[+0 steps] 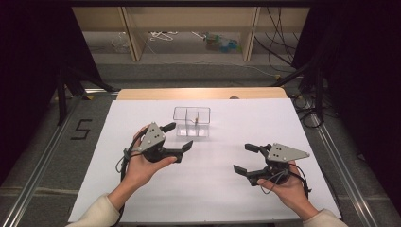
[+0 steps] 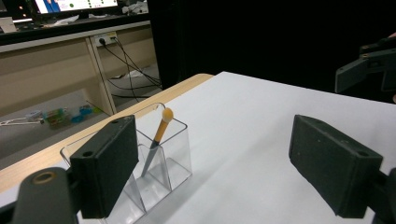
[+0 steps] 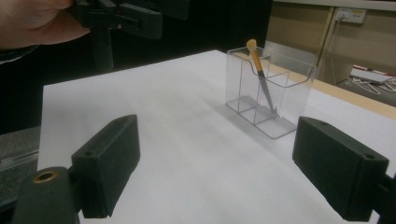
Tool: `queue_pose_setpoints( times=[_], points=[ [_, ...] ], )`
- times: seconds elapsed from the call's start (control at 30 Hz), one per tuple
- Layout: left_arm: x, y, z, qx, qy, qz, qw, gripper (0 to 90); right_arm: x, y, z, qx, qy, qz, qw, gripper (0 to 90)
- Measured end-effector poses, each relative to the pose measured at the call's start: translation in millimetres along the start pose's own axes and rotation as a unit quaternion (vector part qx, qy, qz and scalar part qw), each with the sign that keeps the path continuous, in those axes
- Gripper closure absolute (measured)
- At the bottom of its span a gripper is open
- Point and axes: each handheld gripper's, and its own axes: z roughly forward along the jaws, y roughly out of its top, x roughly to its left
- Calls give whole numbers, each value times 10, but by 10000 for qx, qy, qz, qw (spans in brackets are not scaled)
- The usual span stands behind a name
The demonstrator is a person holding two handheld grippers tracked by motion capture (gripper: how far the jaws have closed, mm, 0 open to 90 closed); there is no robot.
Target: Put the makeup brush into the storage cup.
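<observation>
Two grippers held wide and empty over the white table [image 1: 156, 198], left gripper [image 1: 178, 137] near the clear organizer [image 1: 191, 121] with its brush [image 3: 259, 70], right gripper [image 1: 247, 159] well apart.

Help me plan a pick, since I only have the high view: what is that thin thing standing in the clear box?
Observer: A slim brush with a rounded orange tip and a grey shaft. The tip pokes above the rim of the clear box.
Operator: Is it upright?
Observer: No, it leans, with its foot on the box floor and its shaft resting on a divider's top edge.
Operator: Is the left gripper lined up on it?
Observer: Not quite. In the left gripper view, the left gripper has open jaws that frame bare table, and the box sits partly behind one jaw.
</observation>
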Motion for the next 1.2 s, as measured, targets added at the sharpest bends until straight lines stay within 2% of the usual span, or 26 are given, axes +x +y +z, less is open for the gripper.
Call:
queue_pose_setpoints(
  times=[0.23,0.37,0.57,0.83,0.87,0.9,0.93,1.0,1.07,1.2],
  points=[
    [-49,-65,-151,-132,-62,51,9999,159,2,2,-3,31,13,55,10000,159],
    [-71,-122,-212,-142,-50,81,9999,159,1,-4,16,-41,55,72,10000,159],
    [-101,-180,-305,-209,-57,-31,9998,158,2,-4,13,-22,42,85,10000,159],
    [-75,-234,-495,-243,-38,44,9997,158,4,-5,8,80,68,146,9998,159],
    [-71,-242,-518,-241,-32,22,9997,159,3,-6,9,73,46,140,9999,159],
    [-62,-247,-542,-248,-28,33,9997,159,-10,-7,19,-24,0,30,10000,159],
    [-58,-255,-564,-265,-17,4,9996,159,3,-4,7,85,54,131,9999,159],
    [-46,-267,-612,-271,16,13,9996,160,5,-6,9,46,71,155,9998,159],
    [-30,-280,-657,-273,38,15,9996,160,-13,-7,12,7,-8,44,10000,159],
    [-16,-311,-736,-272,65,3,9996,163,-9,-9,17,-4,-16,52,10000,159]
  ],
)
